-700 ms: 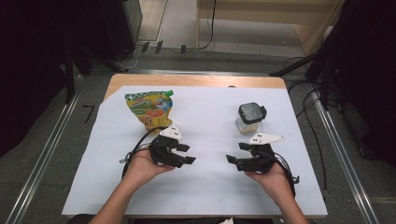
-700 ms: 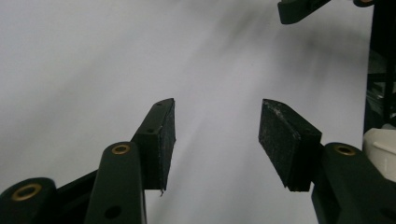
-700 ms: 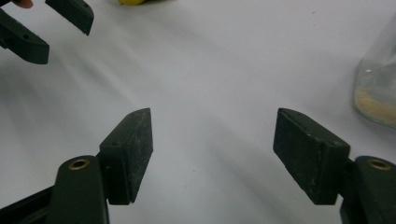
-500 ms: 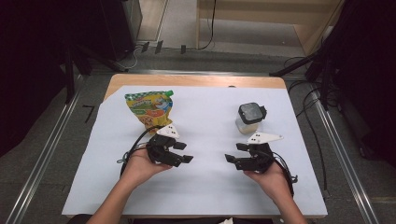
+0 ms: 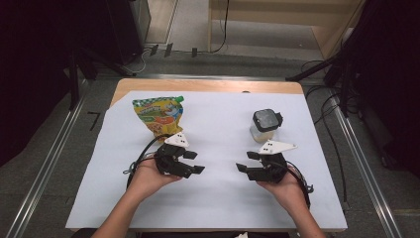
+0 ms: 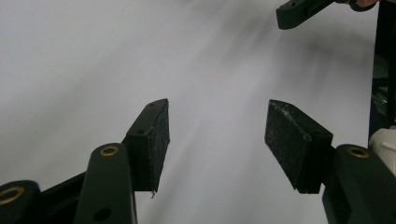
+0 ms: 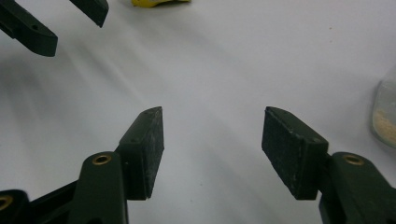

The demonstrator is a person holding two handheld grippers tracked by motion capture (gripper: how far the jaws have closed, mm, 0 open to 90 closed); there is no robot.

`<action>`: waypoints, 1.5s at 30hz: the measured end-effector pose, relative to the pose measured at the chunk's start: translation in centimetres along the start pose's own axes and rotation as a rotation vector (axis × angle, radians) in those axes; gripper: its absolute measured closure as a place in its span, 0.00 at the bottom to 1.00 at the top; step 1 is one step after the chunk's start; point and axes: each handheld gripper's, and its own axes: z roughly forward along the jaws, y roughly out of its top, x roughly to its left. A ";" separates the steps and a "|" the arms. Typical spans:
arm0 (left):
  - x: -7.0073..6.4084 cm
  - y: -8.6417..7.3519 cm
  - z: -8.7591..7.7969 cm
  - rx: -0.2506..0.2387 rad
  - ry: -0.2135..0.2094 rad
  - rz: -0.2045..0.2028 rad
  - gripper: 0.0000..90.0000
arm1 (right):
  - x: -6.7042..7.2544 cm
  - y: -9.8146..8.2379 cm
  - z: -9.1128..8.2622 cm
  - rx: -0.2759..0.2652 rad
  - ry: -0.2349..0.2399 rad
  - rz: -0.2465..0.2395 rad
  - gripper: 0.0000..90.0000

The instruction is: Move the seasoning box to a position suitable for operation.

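Tool jaws on the left tool (image 5: pixel 190 161) stand apart with nothing between them, low in the left half of the frame, over the white sheet (image 5: pixel 218 198) covering the table (image 5: pixel 208 85). Just above it, upper left, lies a yellow snack pouch (image 5: pixel 159 115): soft, light, probably crinkly and slippery, so I'd pinch it at a flat sealed edge rather than its puffy middle. Moving right, the right tool (image 5: pixel 247 168) is likewise open and empty. Above it, right of centre, stands 1 small clear jar (image 5: pixel 264 128) with a black lid, rigid and maybe breakable; its sides below the lid look the safest hold.
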 end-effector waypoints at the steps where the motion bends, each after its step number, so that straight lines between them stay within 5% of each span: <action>1: 0.0 0.0 0.0 -0.004 0.002 0.003 0.46 | 0.0 0.0 0.0 0.002 -0.002 0.007 0.44; 7: 0.1 -0.1 -0.2 -0.008 0.006 -0.003 0.46 | -0.4 0.1 -0.2 0.009 0.013 0.047 0.45; 45: 0.0 -0.2 -0.6 0.004 0.006 -0.001 0.43 | -2.8 0.0 -1.9 -0.019 -0.077 0.065 0.41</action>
